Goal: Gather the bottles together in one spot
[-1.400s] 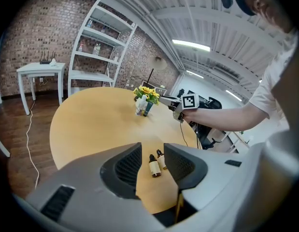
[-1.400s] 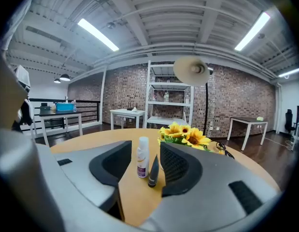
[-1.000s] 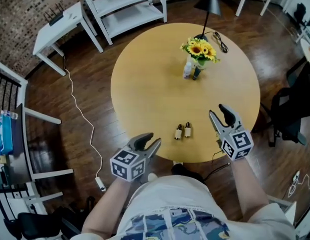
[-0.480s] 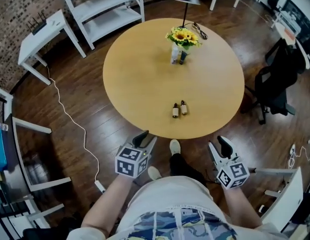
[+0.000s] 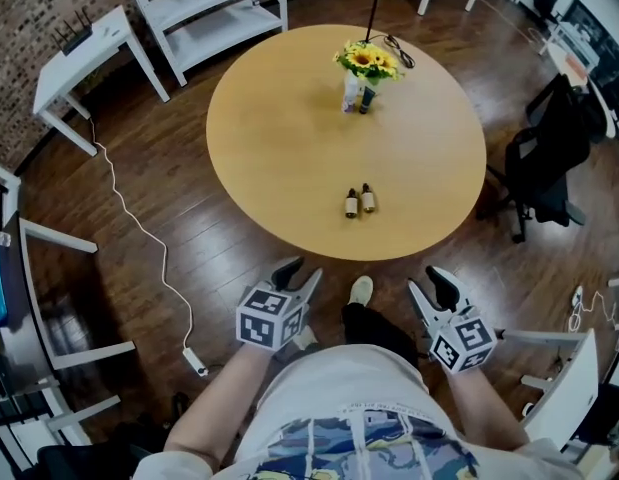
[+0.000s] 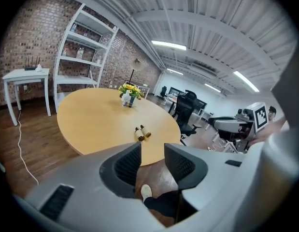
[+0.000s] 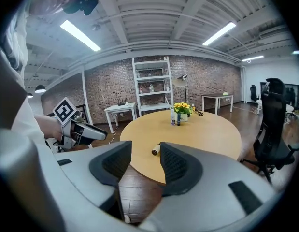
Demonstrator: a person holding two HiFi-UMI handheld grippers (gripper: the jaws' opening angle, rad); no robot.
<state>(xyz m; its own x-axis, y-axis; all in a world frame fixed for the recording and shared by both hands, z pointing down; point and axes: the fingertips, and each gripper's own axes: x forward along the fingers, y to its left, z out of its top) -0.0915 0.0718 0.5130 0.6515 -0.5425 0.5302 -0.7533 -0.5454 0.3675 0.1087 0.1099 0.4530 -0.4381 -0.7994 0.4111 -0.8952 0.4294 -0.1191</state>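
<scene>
1. A small brown bottle (image 5: 351, 204) with a pale cap sits side by side with a second brown bottle (image 5: 368, 199) of the same kind. They are nearly touching (from above I cannot tell whether they stand or lie).
2. Both rest on the round wooden table (image 5: 289, 138), near the edge closest to the person.
3. Well apart from them, toward the table's far side, a clear bottle (image 5: 350, 92) and a dark bottle (image 5: 365, 99) stand upright just beside a bunch of sunflowers (image 5: 367, 59).
4. The left gripper (image 5: 301, 271) hangs over the dark wood floor (image 5: 189, 198), short of the table edge. Its jaws have just been opening and stand a narrow gap apart, holding nothing; only the floor and a pale shoe (image 5: 360, 290) show beyond them.
5. The right gripper (image 5: 426, 280) is held level with it on the other side of the person, also off the table. Its jaws are released and empty.
6. A black office chair (image 5: 544, 168) stands to the right of the table, and a white shelf unit (image 5: 209, 8) stands beyond the table's far left.
</scene>
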